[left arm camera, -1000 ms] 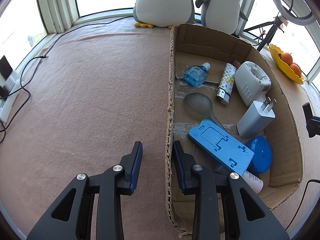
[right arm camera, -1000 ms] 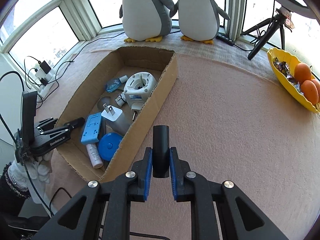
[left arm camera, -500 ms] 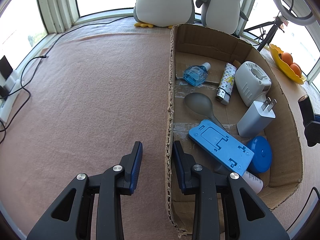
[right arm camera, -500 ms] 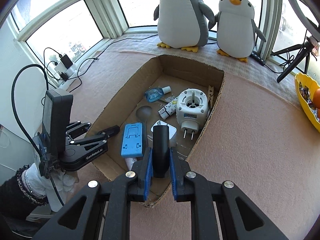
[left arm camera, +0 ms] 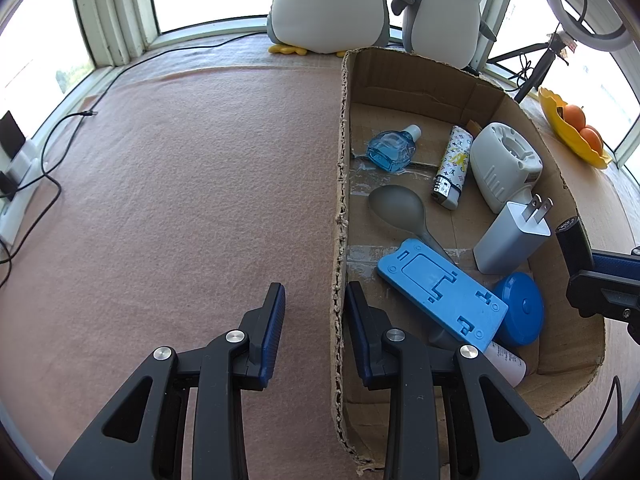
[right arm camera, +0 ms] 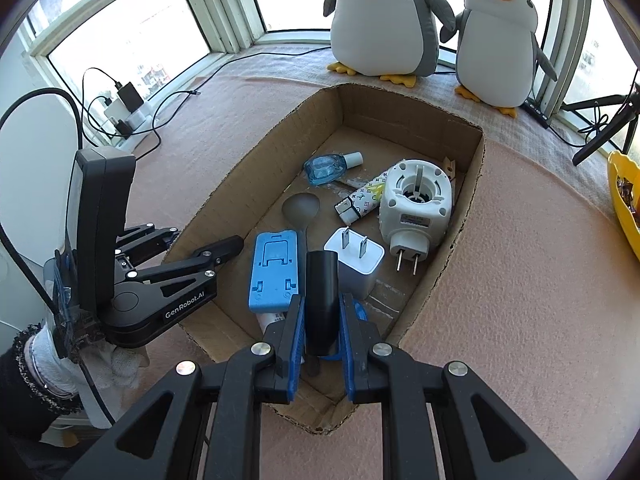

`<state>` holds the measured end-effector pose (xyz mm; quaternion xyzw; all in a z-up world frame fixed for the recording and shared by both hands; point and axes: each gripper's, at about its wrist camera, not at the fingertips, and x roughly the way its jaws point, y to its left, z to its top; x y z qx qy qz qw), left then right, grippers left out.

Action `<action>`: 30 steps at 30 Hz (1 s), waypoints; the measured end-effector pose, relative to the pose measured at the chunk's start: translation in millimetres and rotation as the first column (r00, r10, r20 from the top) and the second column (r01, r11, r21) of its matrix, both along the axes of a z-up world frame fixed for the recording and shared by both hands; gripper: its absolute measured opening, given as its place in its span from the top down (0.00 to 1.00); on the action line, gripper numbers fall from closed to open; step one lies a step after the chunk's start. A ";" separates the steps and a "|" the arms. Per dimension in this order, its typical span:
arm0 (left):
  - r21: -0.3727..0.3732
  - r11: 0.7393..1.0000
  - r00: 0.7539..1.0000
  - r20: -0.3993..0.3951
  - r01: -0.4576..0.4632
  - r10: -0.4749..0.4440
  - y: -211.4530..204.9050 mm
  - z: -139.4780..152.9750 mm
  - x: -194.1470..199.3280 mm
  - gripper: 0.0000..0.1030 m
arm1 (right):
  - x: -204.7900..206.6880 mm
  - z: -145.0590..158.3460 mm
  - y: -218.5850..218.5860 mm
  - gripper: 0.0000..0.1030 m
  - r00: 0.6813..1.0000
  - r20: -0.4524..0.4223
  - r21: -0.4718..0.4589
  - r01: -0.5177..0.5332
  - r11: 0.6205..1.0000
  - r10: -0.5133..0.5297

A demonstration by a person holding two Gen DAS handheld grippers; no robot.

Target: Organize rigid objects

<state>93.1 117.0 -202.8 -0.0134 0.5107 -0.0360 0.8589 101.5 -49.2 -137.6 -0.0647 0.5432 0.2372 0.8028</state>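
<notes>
A cardboard box [left arm camera: 340, 160] lies on the pink carpet. My left gripper [left arm camera: 316, 292] stands open astride its left wall, one finger outside and one inside; it shows the same way [right arm camera: 208, 238] in the right wrist view. My right gripper [right arm camera: 320, 300] is shut on a black cylinder [right arm camera: 322, 280] and hangs over the box's near end, above the blue round lid and the white charger plug [right arm camera: 356, 260]. The cylinder [left arm camera: 574, 240] also shows at the right edge of the left wrist view.
In the box lie a blue phone stand [left arm camera: 440, 292], blue lid [left arm camera: 520, 308], grey spoon [left arm camera: 396, 208], patterned lighter [left arm camera: 452, 168], blue bottle [left arm camera: 392, 150], white plug-in device [left arm camera: 504, 164] and a white tube [left arm camera: 506, 364]. Two plush penguins [right arm camera: 384, 20] stand behind. A yellow fruit bowl [left arm camera: 572, 140] sits right, cables [left arm camera: 40, 184] left.
My right gripper has carried the black cylinder leftward from over the carpet beside the box to above the box's near end. The left gripper has stayed put.
</notes>
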 end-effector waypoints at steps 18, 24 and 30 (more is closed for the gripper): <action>0.019 1.000 1.000 0.002 0.004 -0.004 -1.2 6.6 0.4 0.71 | -3.9 7.6 -10.8 0.50 0.998 0.040 -0.019 0.046 0.999 -0.045; 0.060 0.998 0.998 0.062 -0.009 0.005 -3.2 32.6 -9.0 0.62 | -11.8 23.6 -23.0 0.42 0.992 0.086 -0.023 0.095 0.995 -0.093; 0.055 0.998 0.990 0.144 -0.010 0.002 -5.9 69.5 -24.9 0.44 | -23.9 46.8 -40.5 0.39 0.975 0.143 0.011 0.167 0.986 -0.167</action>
